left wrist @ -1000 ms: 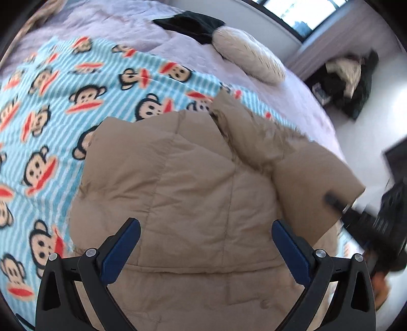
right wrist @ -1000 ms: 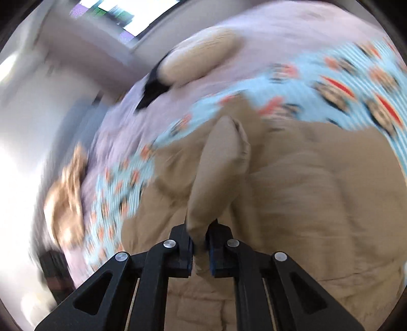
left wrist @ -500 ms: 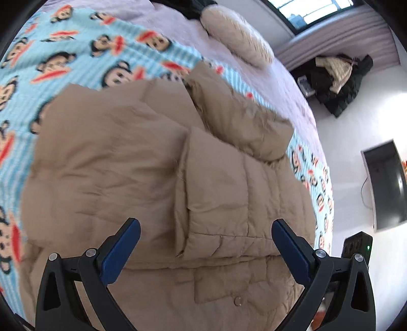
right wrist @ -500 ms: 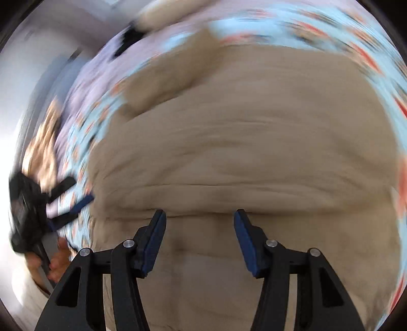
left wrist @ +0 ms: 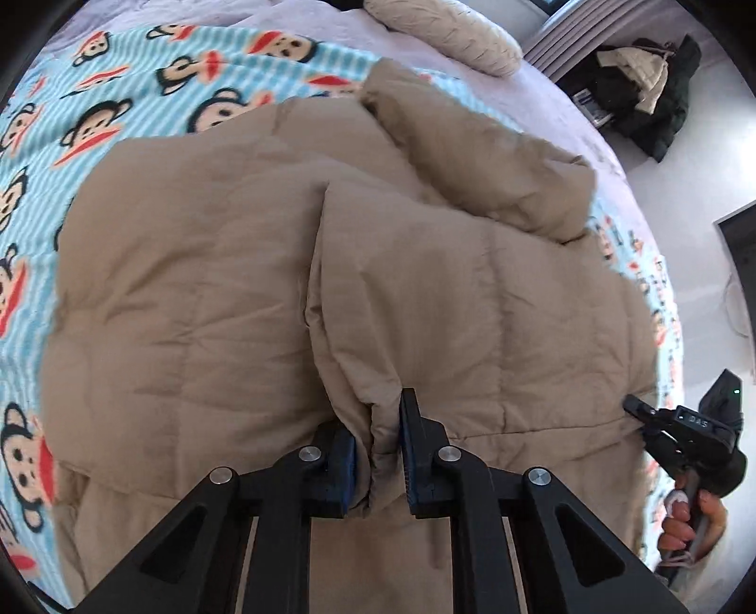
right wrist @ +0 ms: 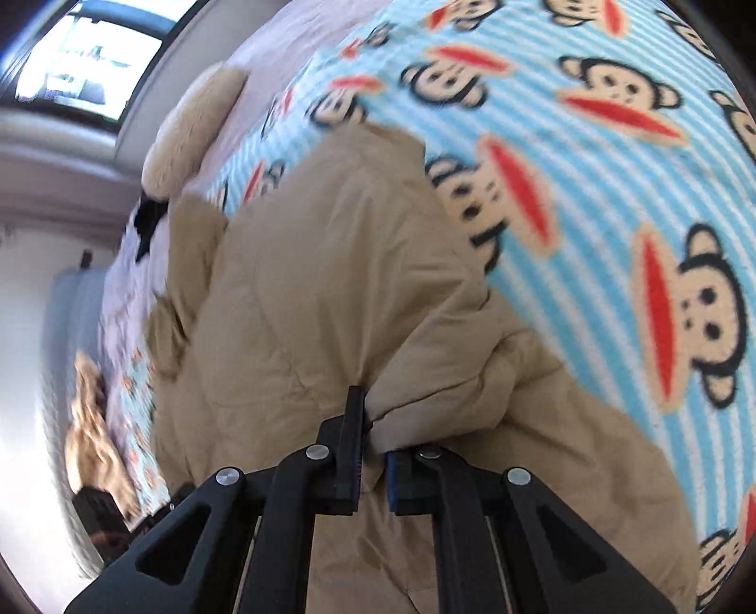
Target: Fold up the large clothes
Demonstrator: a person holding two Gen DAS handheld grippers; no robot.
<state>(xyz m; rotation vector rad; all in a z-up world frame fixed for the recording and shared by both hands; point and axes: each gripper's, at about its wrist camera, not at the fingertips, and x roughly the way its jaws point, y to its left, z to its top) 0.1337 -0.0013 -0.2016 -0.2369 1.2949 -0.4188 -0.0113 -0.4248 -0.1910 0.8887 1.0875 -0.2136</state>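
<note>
Both my claws stood wide over the coat a moment back, and now both are closing on it. My left claw (left wrist: 378, 453) has a pinch of the folded-over panel's lower edge between its pads, the cloth bunched and pressed there; my right claw (right wrist: 371, 456) is closing on the coat's edge at the other side, a puffed fold caught between its pads. In my left view that right claw shows small at the coat's far right edge, with my hand (left wrist: 685, 519) on its grip. The tan padded coat (left wrist: 212, 264) lies spread on the bed, on the monkey-print blanket (left wrist: 94, 94), with one sleeve or side panel already laid across its front and the hood or collar bunched at the far end. I judge the step in hand to be taking hold of the near hem for the next fold. The next move, I think, calls for lifting both corners together and carrying them toward the collar, evenly, so the thick padding doesn't slide out. Beyond lies a cream pillow (left wrist: 444, 33) on the lilac sheet; I see no containers in use.
</note>
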